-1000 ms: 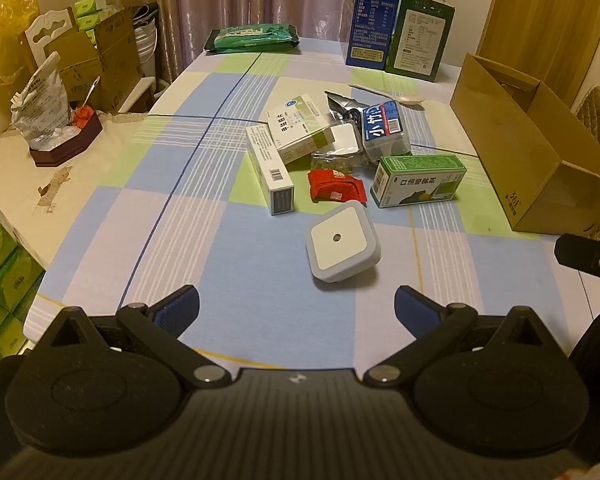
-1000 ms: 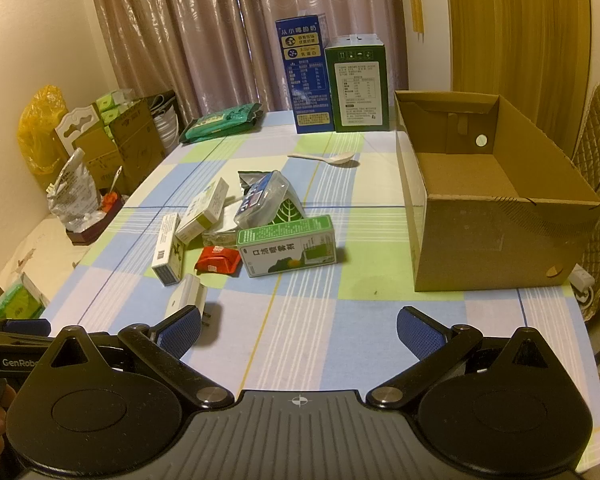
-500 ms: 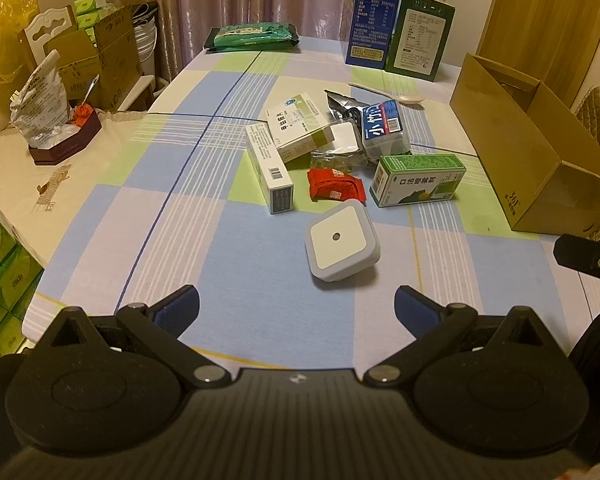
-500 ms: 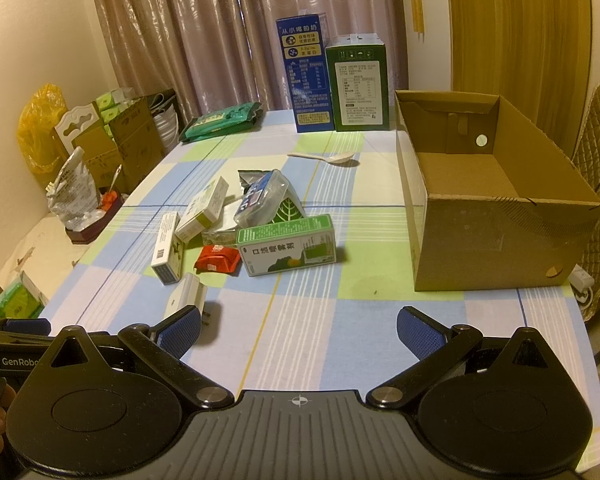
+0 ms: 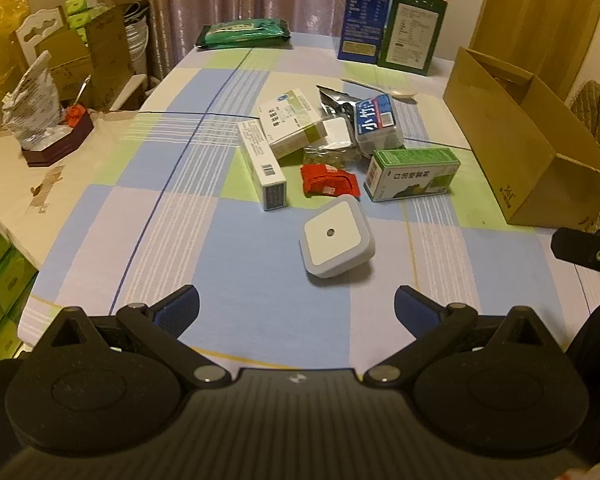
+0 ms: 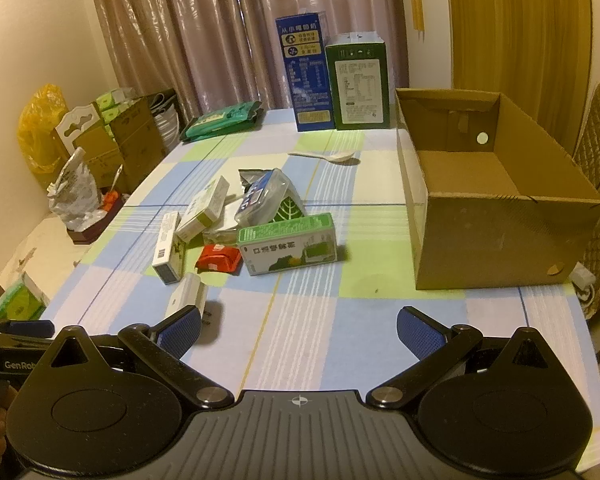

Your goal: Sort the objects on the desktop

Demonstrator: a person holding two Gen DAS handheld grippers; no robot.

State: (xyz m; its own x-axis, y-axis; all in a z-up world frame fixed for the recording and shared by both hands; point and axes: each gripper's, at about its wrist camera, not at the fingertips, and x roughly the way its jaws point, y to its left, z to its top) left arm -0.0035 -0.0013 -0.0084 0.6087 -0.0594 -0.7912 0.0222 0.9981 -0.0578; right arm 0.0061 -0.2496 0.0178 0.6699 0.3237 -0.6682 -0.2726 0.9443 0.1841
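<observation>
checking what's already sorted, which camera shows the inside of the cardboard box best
The right wrist view: it looks down into the open cardboard box and shows its bare floor. The left wrist view shows only the outer side wall, interior hidden.

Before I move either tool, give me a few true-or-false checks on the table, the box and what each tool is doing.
1. The left tool is shut on the white square device. False: it is open and holds nothing; the device lies on the tablecloth ahead of it.
2. The cardboard box shows nothing inside. True.
3. The red packet lies between the long white box and the green carton. True.
4. The right tool is open. True.
5. The white spoon sits inside the cardboard box. False: it lies on the table, beyond the pile.
</observation>
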